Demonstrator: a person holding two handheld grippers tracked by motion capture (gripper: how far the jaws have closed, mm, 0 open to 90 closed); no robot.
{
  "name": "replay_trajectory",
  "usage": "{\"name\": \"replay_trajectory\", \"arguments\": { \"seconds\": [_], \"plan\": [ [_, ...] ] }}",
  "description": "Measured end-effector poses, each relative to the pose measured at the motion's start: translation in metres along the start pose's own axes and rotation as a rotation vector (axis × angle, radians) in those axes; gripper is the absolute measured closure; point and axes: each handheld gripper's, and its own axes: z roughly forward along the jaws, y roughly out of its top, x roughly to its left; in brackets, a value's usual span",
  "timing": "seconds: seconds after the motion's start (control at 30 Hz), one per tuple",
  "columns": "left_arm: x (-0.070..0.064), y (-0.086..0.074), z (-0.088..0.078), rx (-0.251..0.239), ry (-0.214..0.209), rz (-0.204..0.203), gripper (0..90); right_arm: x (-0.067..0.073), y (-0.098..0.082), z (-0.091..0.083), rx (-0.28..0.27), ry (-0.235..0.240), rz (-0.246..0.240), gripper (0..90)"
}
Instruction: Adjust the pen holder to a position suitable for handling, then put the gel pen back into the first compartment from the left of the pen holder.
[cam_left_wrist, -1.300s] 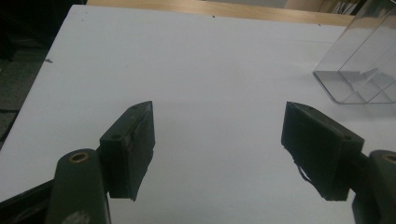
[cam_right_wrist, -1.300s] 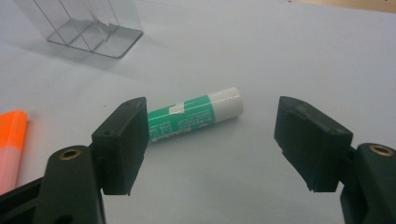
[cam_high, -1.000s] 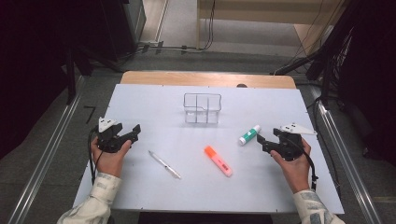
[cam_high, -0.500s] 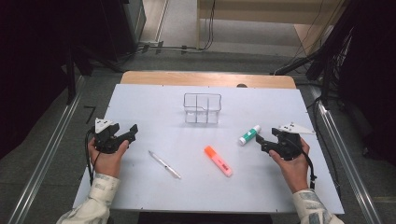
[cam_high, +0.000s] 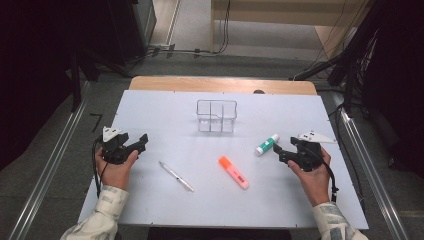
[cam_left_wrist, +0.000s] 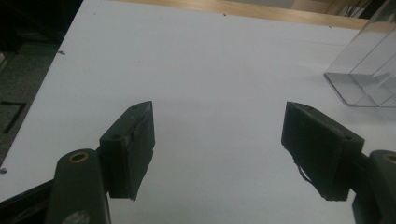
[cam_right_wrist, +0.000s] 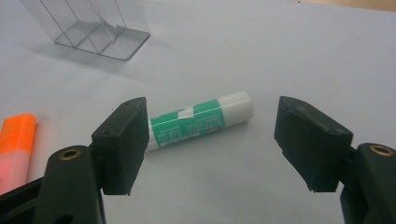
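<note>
Right of the clear organizer (cam_high: 216, 116) on the white table (cam_high: 165, 215), a green-and-white glue stick (cam_right_wrist: 201, 120) lies just before the right gripper (cam_right_wrist: 212, 140), released. Left gripper (cam_left_wrist: 217, 144), well left of it, also gapes empty.

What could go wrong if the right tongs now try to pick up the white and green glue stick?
1. The round white and green glue stick lies on its side on the smooth white table, so it may roll away when a jaw of the open right tongs nudges it.
2. The clear plastic divided box looks light; a careless drop might tip or push it.
</note>
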Motion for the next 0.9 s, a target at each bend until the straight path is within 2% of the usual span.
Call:
{"name": "replay_trajectory", "arguments": {
  "seconds": [0.17,0.4,0.77,0.9],
  "plan": [
    [0.000,0.001,-0.001,-0.010,0.006,-0.010,26.4,0.004,0.000,-0.001,-0.005,0.012,-0.005,25.2],
    [0.000,0.001,-0.001,-0.009,0.004,-0.008,26.3,0.015,0.003,0.002,-0.011,0.035,-0.018,25.0],
    [0.002,0.000,-0.001,-0.004,0.008,-0.006,25.6,0.024,0.007,0.006,-0.016,0.055,-0.026,25.0],
    [0.002,0.000,0.000,-0.005,0.008,-0.008,25.4,0.034,0.009,0.010,-0.012,0.073,-0.045,25.0]
  ]
}}
